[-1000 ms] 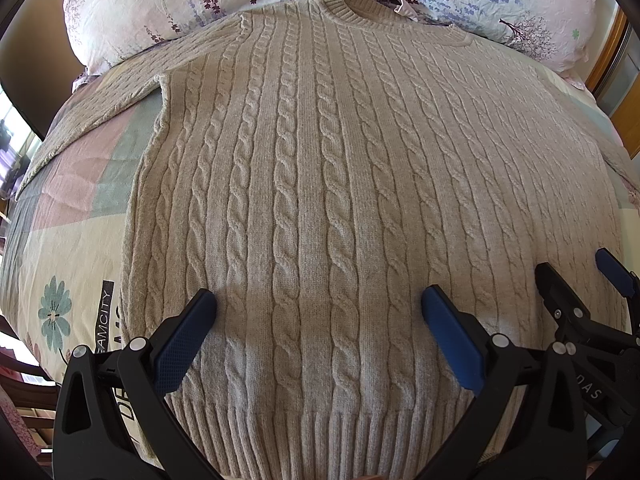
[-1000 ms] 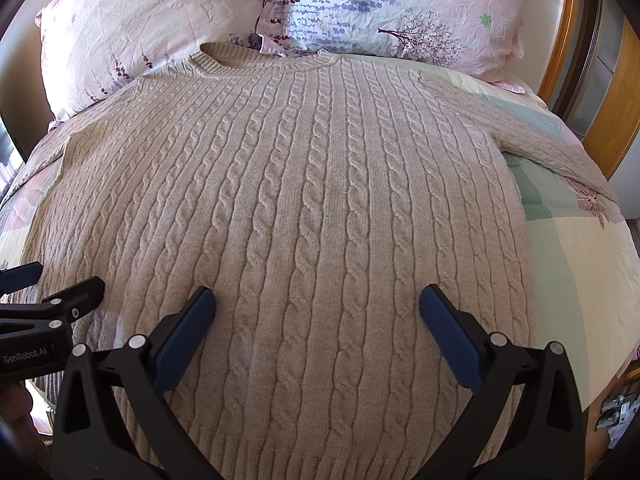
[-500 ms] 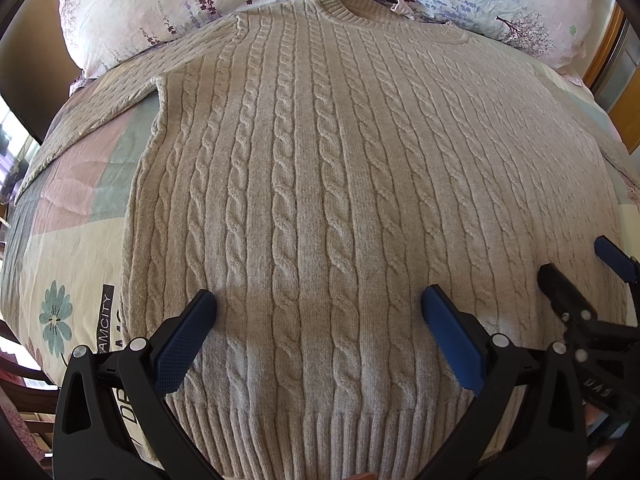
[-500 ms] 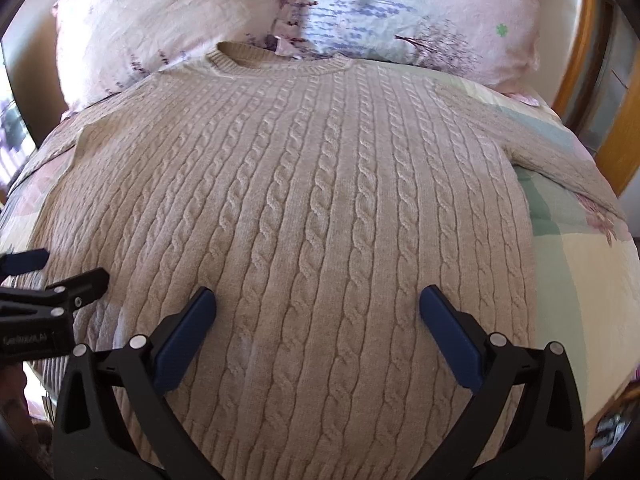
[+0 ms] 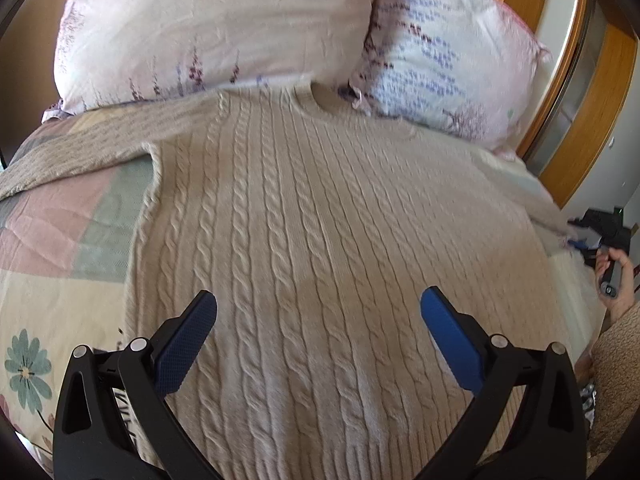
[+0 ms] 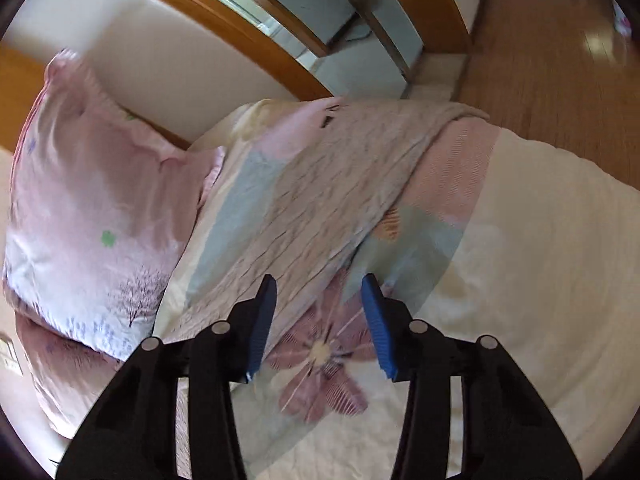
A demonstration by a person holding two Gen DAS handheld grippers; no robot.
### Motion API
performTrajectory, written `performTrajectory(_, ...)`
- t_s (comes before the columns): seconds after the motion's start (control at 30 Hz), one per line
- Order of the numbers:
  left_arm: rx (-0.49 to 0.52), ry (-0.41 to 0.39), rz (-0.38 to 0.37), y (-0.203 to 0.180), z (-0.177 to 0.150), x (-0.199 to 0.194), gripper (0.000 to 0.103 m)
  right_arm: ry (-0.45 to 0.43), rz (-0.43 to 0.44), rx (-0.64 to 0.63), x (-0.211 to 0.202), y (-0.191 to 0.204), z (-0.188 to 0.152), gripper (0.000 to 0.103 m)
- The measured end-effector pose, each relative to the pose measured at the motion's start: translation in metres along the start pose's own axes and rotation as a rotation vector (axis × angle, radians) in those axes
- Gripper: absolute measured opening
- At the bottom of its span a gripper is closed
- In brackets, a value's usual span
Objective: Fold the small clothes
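We see beige sweater (image 5: 320, 240) flat on bed (image 5: 60, 248), collar by pillows (image 5: 208, 28). Left tool (image 5: 318, 320) spread wide above hem. Right tool (image 6: 319, 300) over sleeve (image 6: 340, 184) (fingers parted, narrower gap), gripping nothing.

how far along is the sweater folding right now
Done: the sweater lies flat, face up on the bed, collar toward the pillows; no fold shows yet.

In hand: nothing is gripped. The right gripper, jaws open, points at the right sleeve draped toward the bed edge. The left gripper hangs open over the lower body.

Left: both sleeves folded in, then the body.
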State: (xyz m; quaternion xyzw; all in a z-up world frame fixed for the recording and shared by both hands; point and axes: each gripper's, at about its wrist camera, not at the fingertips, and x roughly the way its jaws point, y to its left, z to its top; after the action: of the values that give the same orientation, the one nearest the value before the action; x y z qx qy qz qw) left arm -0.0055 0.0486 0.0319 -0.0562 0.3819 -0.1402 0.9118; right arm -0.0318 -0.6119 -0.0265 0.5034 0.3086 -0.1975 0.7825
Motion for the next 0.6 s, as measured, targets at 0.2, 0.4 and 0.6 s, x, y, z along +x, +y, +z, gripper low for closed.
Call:
performTrajectory(0.2,-0.065,-0.080,0.031,0.040,0.026,-0.014,0.102,-0.046,-0.053,0.051,0.003,-0.009,0.025,0.034)
performTrajectory(0.4,-0.169,-0.135,0.128,0.096,0.037,-0.029,0.102,-0.123,-0.090,0.129,0.006,-0.028,0.054,0.007)
performTrajectory(0.6,-0.365,-0.185,0.138,0.163,0.035,-0.045,0.102,-0.315,-0.060,-0.242,-0.036,0.089,0.012,0.007)
